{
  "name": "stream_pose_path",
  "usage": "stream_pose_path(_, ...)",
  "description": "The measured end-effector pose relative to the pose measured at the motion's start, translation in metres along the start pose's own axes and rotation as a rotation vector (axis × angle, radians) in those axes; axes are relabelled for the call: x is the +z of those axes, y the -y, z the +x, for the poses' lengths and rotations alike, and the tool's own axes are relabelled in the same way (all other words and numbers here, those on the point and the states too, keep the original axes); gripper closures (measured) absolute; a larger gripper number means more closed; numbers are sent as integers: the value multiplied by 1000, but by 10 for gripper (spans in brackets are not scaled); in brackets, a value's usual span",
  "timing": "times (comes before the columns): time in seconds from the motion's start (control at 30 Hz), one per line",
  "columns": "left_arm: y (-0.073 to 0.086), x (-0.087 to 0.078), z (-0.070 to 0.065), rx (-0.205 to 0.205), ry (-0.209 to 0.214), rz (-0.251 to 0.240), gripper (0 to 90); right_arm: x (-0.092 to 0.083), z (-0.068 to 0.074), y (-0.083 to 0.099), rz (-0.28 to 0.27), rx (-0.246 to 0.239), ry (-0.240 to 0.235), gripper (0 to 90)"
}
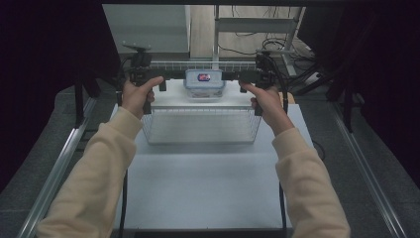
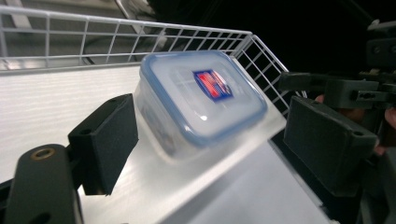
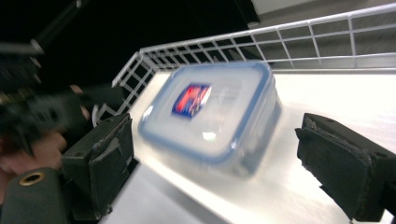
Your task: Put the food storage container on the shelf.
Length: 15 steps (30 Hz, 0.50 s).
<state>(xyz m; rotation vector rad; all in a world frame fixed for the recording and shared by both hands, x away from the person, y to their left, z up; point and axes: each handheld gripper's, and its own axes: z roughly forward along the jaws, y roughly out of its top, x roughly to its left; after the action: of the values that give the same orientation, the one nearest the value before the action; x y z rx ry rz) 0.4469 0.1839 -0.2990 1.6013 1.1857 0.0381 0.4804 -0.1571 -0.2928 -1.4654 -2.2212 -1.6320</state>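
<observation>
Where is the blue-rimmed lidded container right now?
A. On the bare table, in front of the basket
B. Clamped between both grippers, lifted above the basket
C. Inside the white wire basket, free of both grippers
C: the container sits inside the wire basket, with both grippers' jaws open and apart from it.

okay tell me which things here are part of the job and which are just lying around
Part of the job:
- food container with blue-rimmed lid
- wire basket it sits in
- left gripper, jaws open
- right gripper, jaws open

Just lying about:
- cables on the floor beyond the table
- metal frame behind the table
</observation>
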Motion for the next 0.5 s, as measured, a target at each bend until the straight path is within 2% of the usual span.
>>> stream_pose_path(0.03,4,-5,-4,26,-8,-4,173,-5,2,4,5,-39,10,109)
stream_pose_path(0.07,15,-13,-10,69,-27,-6,176,-11,4,8,7,-80,26,110)
stream_pose_path(0.1,15,-13,-10,69,-27,-6,178,-17,6,14,2,-122,42,119)
stream_pose_path(0.13,22,-16,-13,83,-30,-8,184,-22,7,20,-3,-161,50,128)
stream_pose_path(0.17,30,-19,-14,93,-20,-6,184,-22,7,20,-3,-161,50,128)
stream_pose_path(0.23,45,-22,-16,102,13,17,197,-32,8,32,-3,-212,38,139)
stream_pose_path(0.33,70,-29,-20,134,23,29,204,-45,7,56,-3,-263,18,155)
stream_pose_path(0.37,85,-33,-24,161,21,29,211,-51,6,71,-10,-287,16,168)
stream_pose_path(0.47,114,-38,-29,214,16,30,216,-60,6,98,-20,-327,13,181)
stream_pose_path(0.5,114,-38,-29,214,16,30,220,-60,6,98,-20,-327,13,181)
